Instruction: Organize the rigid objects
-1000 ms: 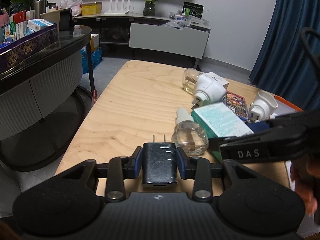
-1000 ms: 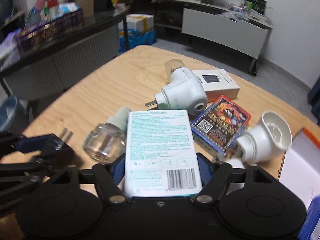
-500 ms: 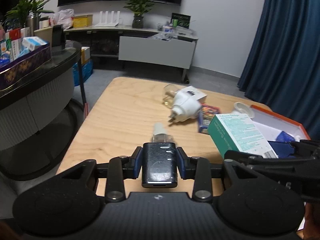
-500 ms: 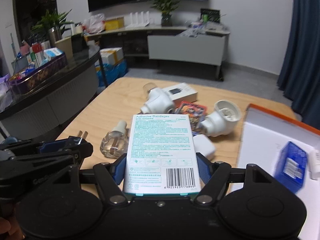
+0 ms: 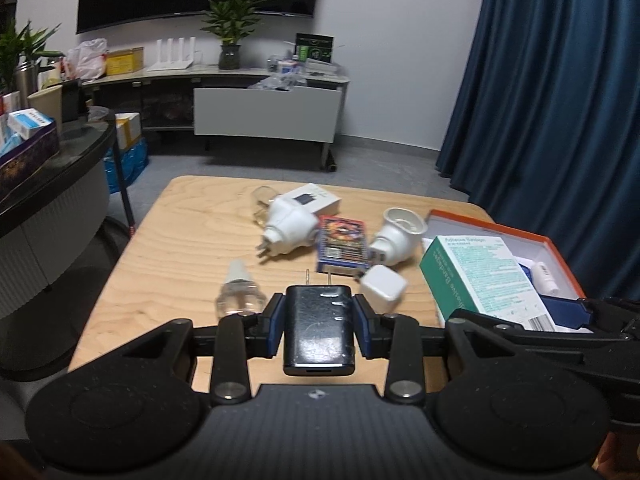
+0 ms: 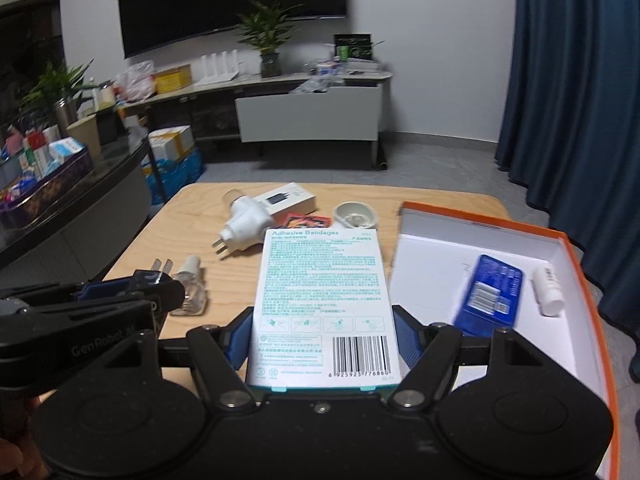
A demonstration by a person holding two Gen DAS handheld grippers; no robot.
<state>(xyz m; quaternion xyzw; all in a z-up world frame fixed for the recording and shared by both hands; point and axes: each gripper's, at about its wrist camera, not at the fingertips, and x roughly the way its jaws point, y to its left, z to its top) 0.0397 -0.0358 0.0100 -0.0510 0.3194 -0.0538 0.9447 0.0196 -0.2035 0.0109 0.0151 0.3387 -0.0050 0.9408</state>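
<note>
Dim indoor light, fisheye-bent edges, slight motion blur throughout.

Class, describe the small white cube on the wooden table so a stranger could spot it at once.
Start at the wooden table. Near its middle lies a colourful card box; the white cube sits just in front of it, beside the bandage box. Unlike the rounded white plug-in units nearby, it is plain and square.

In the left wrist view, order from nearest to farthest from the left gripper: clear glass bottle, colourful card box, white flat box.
1. Clear glass bottle, just ahead, left.
2. Colourful card box, mid-table.
3. White flat box, far end.
</note>
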